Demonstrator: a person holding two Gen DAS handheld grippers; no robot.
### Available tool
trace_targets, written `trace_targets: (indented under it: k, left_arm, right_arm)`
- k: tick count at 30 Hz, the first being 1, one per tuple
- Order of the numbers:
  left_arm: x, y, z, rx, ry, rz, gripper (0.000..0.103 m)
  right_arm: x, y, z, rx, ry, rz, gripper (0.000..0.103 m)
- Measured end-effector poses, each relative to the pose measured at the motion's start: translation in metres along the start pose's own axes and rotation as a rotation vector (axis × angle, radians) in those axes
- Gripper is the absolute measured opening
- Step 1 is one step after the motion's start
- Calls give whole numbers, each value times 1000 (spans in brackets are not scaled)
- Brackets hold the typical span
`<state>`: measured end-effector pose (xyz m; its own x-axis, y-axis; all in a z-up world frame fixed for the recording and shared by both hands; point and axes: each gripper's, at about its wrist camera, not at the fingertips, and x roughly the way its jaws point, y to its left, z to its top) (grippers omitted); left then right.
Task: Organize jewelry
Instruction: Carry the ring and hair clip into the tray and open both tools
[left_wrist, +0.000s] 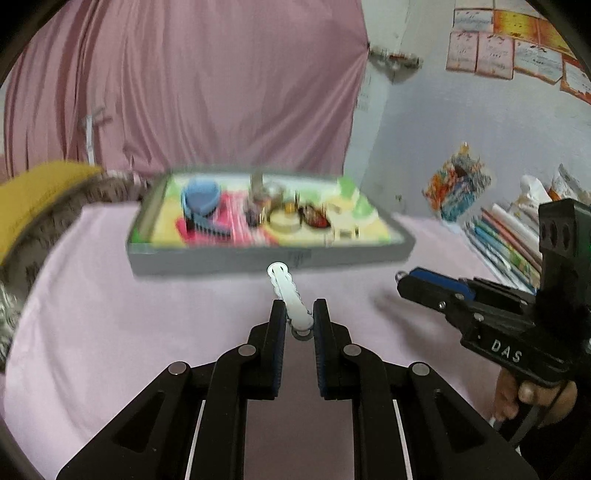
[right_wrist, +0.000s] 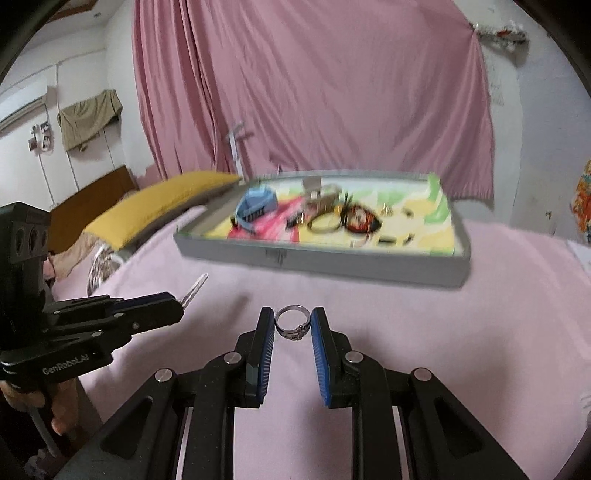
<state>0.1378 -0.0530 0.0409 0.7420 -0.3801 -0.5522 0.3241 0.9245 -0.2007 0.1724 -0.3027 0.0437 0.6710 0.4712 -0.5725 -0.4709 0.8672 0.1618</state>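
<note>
My left gripper (left_wrist: 299, 308) is shut on a white wavy hair clip (left_wrist: 289, 295) that sticks out forward between its pads. My right gripper (right_wrist: 293, 319) is shut on a silver ring (right_wrist: 291, 322), held upright between the blue pads. Both hang above a pink sheet, short of a grey tray (left_wrist: 229, 258) lined with a colourful sheet. In that grey tray (right_wrist: 325, 264) lie a blue round piece (right_wrist: 256, 207), a gold bangle (right_wrist: 325, 223), a dark oval piece (right_wrist: 360, 218) and other small jewelry, blurred. Each gripper shows in the other's view: right gripper (left_wrist: 400, 277), left gripper (right_wrist: 181, 303).
A pink curtain (right_wrist: 314, 92) hangs behind the tray. A yellow pillow (right_wrist: 159, 203) lies at the left. Stacked books (left_wrist: 506, 243) and a colourful packet (left_wrist: 456, 184) sit by the wall at the right. A hand (left_wrist: 532, 398) holds the right gripper's handle.
</note>
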Motion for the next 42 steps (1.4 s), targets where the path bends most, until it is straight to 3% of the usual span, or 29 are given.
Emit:
trace_targets:
  k: [14, 25, 29, 33, 42]
  left_arm:
    - [27, 29, 82, -11, -252, 72, 12]
    - [81, 57, 125, 24, -315, 187, 12]
    - [109, 71, 133, 30, -271, 223, 12]
    - [134, 81, 135, 4, -174, 232, 12]
    - [180, 96, 127, -85, 45, 217, 12]
  right_arm:
    - [4, -24, 75, -3, -241, -104, 19]
    - [57, -42, 120, -24, -278, -139, 19]
    - [81, -50, 129, -25, -266, -164, 19]
    - [107, -59, 141, -24, -206, -183, 19]
    - [164, -83, 146, 28, 50, -175, 19]
